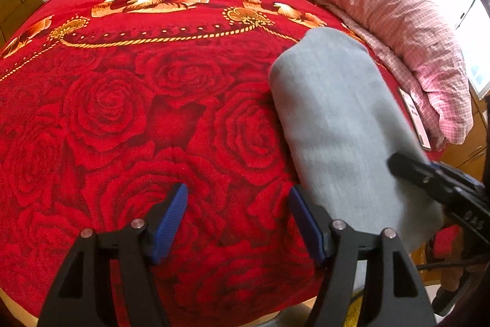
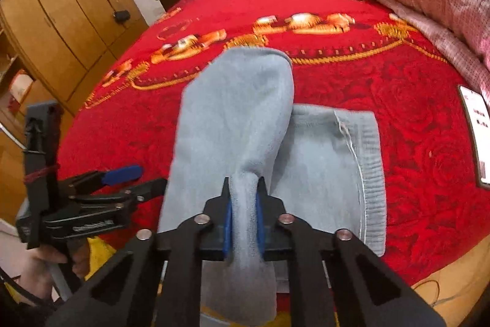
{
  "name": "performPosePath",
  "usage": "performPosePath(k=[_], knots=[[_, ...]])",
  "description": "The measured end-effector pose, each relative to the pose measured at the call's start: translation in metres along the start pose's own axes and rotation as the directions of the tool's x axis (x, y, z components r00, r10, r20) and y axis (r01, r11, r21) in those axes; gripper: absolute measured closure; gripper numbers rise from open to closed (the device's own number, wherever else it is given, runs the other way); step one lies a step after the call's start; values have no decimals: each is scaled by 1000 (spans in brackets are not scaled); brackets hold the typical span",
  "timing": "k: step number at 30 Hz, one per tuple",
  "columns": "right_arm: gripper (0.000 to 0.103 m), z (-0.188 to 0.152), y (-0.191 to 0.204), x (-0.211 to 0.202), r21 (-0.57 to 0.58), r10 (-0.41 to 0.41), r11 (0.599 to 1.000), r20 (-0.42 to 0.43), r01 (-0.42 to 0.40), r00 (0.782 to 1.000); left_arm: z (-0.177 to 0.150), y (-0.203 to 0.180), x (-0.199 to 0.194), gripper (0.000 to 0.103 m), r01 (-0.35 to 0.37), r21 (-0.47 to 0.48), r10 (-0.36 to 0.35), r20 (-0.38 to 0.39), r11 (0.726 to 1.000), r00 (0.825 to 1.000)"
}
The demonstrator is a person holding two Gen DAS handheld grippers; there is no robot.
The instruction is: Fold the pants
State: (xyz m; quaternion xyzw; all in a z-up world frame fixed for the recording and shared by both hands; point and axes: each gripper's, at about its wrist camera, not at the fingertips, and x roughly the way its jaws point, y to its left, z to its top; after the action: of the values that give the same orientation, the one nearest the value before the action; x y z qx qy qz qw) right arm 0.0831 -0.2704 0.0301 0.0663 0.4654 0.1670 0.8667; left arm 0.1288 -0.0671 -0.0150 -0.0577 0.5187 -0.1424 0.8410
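The pants (image 2: 232,124) lie near the foot edge of the bed (image 2: 398,118), partly folded. The right claw (image 2: 244,222) pinches a bunched fold of them, likely to carry it over. The left claw (image 1: 239,219) hangs open beside them, holding nothing.

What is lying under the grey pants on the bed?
Under the grey pants lies the red rose blanket, which shows all around them. The part of the blanket directly beneath is covered, so whether anything else is there cannot be seen.
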Motion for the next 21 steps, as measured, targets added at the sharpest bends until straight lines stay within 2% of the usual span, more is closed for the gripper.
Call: performPosePath(k=[4,9,14,17,21], knots=[[91,4,2,-26,-4,9,1000,63,-9,998,4,-4,-12,31,32,-14,-31,25,999,999],[91,5,-12,-53,4,-33,999,115,32,993,13,-23,-21,31,30,35,-31,35,999,999],[91,6,-37,-54,19,-89,996,107,88,990,18,-46,-21,31,115,50,-116,16,992,993],[91,3,-53,-47,42,-88,996,95,85,992,19,-64,-14,31,177,73,-176,-23,981,984],[91,-5,-65,-33,46,-80,996,79,77,994,19,-82,0,31,200,90,-195,-67,976,979]])
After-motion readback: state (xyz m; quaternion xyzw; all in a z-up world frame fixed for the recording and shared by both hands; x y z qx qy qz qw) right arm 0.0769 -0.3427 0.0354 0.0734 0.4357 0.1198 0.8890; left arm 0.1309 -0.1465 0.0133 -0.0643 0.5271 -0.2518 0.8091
